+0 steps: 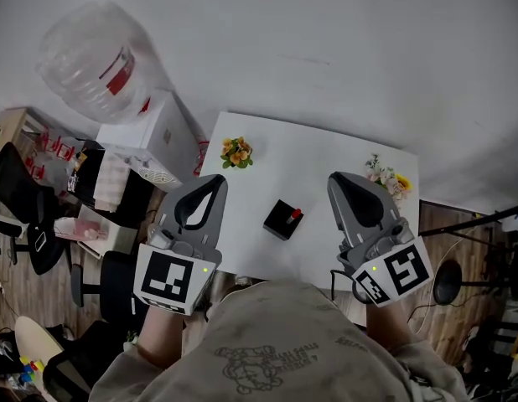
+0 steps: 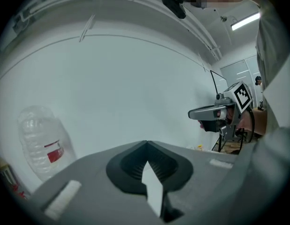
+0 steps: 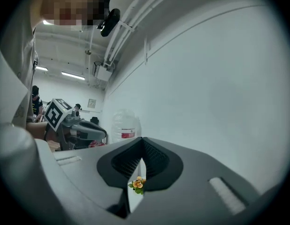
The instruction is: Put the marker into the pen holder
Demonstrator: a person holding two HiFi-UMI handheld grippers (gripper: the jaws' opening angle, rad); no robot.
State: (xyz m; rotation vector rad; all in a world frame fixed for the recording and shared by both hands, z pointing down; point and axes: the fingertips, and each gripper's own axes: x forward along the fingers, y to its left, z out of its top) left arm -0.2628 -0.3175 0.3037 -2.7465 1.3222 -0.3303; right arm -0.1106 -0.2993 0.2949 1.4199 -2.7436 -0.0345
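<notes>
A black square pen holder [image 1: 281, 221] stands near the middle of the white table [image 1: 326, 153]. A red marker tip [image 1: 296, 214] shows at its right corner. My left gripper [image 1: 214, 181] hovers to the left of the holder and my right gripper [image 1: 339, 179] to its right, both raised above the table and pointing away from me. In the left gripper view the left gripper [image 2: 146, 143] has its jaws meeting at the tips with nothing between them. The right gripper [image 3: 142, 138] looks the same in its own view. Neither gripper view shows the holder.
An orange flower pot [image 1: 235, 152] sits at the table's far left and a second small bouquet [image 1: 390, 178] at its far right. A large water bottle [image 1: 95, 57] and a white box [image 1: 154, 136] stand left of the table. Chairs and clutter line the floor.
</notes>
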